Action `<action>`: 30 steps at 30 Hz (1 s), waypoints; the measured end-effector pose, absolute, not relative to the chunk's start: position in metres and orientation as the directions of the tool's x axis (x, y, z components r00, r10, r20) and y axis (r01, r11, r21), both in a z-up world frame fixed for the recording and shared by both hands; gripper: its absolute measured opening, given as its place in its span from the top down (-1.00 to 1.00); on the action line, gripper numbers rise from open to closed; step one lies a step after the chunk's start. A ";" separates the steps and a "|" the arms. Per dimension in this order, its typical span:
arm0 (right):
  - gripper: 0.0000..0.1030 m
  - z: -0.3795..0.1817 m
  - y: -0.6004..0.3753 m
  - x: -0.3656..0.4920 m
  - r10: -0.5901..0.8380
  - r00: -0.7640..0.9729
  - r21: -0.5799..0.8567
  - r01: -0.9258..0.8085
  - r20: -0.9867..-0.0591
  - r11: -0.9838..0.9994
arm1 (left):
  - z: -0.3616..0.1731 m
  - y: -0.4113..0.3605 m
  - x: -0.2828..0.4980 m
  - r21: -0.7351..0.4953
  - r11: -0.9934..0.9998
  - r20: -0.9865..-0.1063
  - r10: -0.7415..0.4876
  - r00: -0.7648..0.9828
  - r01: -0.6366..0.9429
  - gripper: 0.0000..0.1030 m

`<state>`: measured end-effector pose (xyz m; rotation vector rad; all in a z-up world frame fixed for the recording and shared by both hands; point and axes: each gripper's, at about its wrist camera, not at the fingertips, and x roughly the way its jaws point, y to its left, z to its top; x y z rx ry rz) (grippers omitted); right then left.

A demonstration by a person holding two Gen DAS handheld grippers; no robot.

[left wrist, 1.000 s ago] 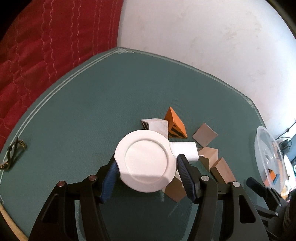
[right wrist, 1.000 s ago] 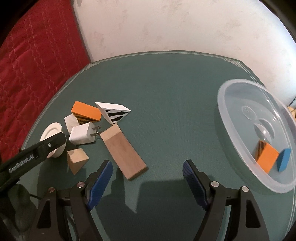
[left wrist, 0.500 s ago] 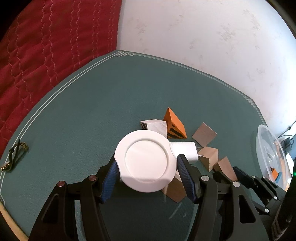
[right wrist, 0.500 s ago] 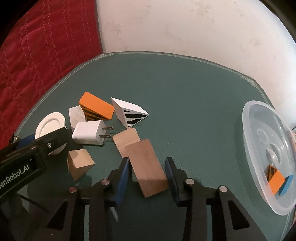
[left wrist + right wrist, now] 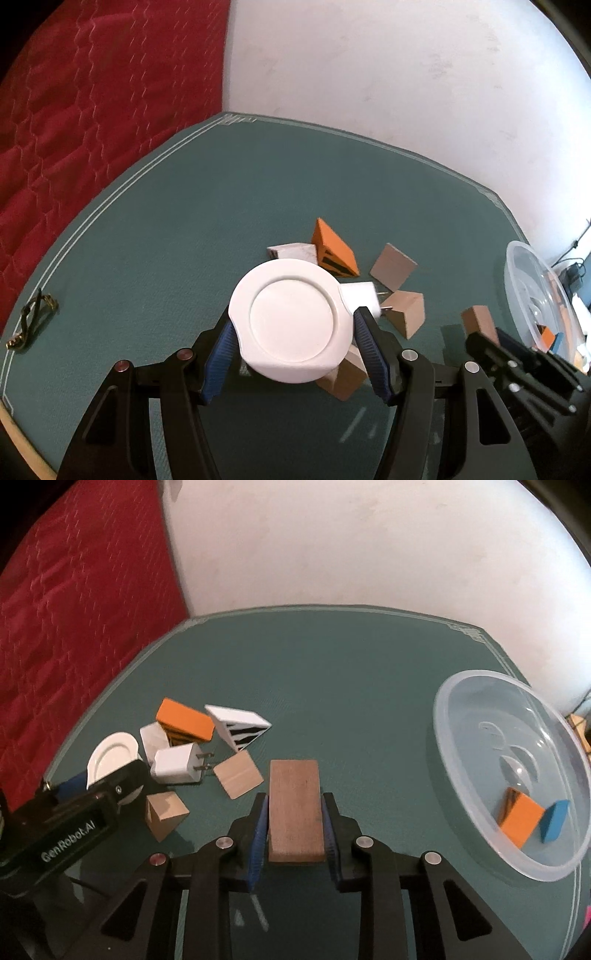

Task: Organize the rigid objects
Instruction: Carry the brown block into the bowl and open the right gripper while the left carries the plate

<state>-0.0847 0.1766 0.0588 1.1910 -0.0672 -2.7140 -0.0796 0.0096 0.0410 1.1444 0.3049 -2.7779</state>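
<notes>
We pinch a brown block (image 5: 295, 808) between our right fingers (image 5: 330, 830) and a white dish (image 5: 291, 319) in the left; two pieces lie in the clear bowl (image 5: 461, 716) rightward, six remain leftward.

A cluster of blocks is gathered left of centre on the table (image 5: 332, 672), well apart from the bowl (image 5: 480, 849) at the right edge. Within the cluster, the charger (image 5: 177, 766) lies before the wedge (image 5: 184, 720), with a striped block (image 5: 240, 727) to the right and a small plate (image 5: 110, 755) to the left. Two blocks (image 5: 524, 819) are held in the bowl, touching each other. A clip (image 5: 31, 319) lies near the table's left edge.
</notes>
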 end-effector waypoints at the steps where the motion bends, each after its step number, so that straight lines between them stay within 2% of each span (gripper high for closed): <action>1: 0.43 0.061 0.181 -0.083 -0.178 -0.670 0.119 0.134 -0.720 -0.984 | 0.042 0.010 -0.079 -0.138 -0.973 -0.704 -0.034 -0.710 0.183 -0.22; 14: 0.43 0.088 0.245 -0.067 -0.069 -0.747 0.163 -0.053 -0.661 -0.985 | 0.044 0.012 -0.075 -0.126 -0.979 -0.691 -0.031 -0.722 0.162 -0.22; 30: 0.43 0.087 0.311 -0.061 0.048 -0.763 0.198 -0.227 -0.644 -0.953 | 0.045 0.018 -0.074 -0.099 -0.983 -0.694 -0.044 -0.719 0.156 -0.22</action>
